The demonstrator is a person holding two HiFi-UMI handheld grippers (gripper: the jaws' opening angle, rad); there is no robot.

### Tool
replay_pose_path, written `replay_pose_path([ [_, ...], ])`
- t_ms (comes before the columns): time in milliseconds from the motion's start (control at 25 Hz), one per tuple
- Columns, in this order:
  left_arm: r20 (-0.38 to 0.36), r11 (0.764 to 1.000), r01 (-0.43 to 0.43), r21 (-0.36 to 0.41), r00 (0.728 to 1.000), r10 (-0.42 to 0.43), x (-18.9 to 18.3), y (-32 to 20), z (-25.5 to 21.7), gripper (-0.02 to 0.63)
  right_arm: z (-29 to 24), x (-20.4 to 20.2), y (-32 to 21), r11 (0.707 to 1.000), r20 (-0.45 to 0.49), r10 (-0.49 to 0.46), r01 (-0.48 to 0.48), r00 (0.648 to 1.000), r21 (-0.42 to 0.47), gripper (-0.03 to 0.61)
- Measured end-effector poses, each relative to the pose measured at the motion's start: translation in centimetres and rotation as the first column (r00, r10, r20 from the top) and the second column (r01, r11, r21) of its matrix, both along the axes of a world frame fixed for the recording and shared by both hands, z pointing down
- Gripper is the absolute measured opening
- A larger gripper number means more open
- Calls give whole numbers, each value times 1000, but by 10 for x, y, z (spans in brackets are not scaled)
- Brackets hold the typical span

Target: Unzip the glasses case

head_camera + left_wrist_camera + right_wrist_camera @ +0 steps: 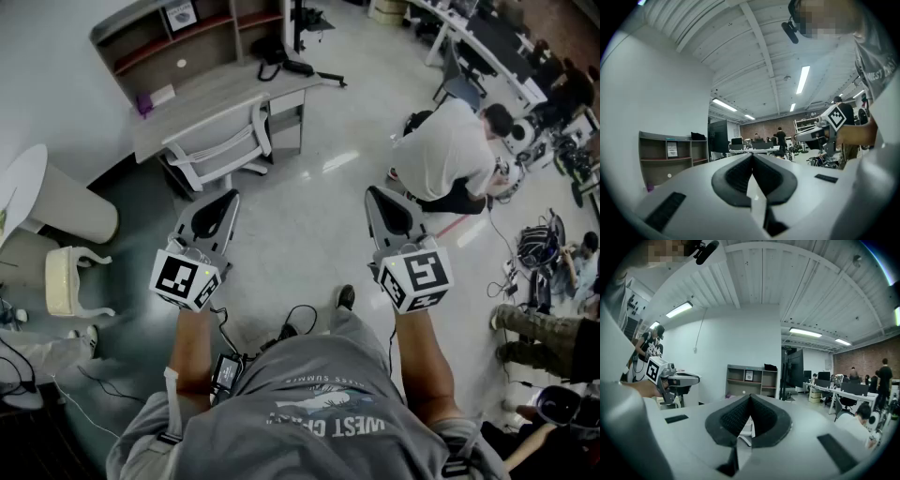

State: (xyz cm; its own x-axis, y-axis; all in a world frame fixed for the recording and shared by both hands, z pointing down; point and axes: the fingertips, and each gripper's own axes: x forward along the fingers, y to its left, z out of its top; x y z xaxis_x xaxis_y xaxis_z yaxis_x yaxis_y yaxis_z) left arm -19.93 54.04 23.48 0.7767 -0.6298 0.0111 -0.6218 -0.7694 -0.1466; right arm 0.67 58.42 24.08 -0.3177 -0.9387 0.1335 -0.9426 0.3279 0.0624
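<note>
No glasses case shows in any view. In the head view my left gripper [221,201] and right gripper [379,196] are held side by side at waist height over the floor, both pointing forward. In the left gripper view the left gripper [752,157] has its dark pads [736,176] meeting at the tip, with nothing between them. The right gripper [750,397] looks the same in the right gripper view, its pads [733,417] together and empty. Each gripper also sees the other from the side: the right gripper [820,133] and the left gripper [677,378].
A grey desk [216,94] with a white chair [225,150] stands ahead, and a shelf unit [178,37] is behind it. A person [450,155] crouches on the floor at the right. A cream stool [70,281] is at the left. Cables [291,323] lie by my feet.
</note>
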Motion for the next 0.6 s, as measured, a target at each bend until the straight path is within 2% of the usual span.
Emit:
replay_pose_path([
  [280, 31, 998, 55, -11, 998, -54, 53, -41, 8, -2, 7, 58, -53, 999, 27, -40, 40, 999, 0, 8],
  [600, 53, 991, 129, -34, 991, -127, 137, -95, 14, -2, 17, 141, -130, 994, 81, -108, 108, 991, 5, 11],
])
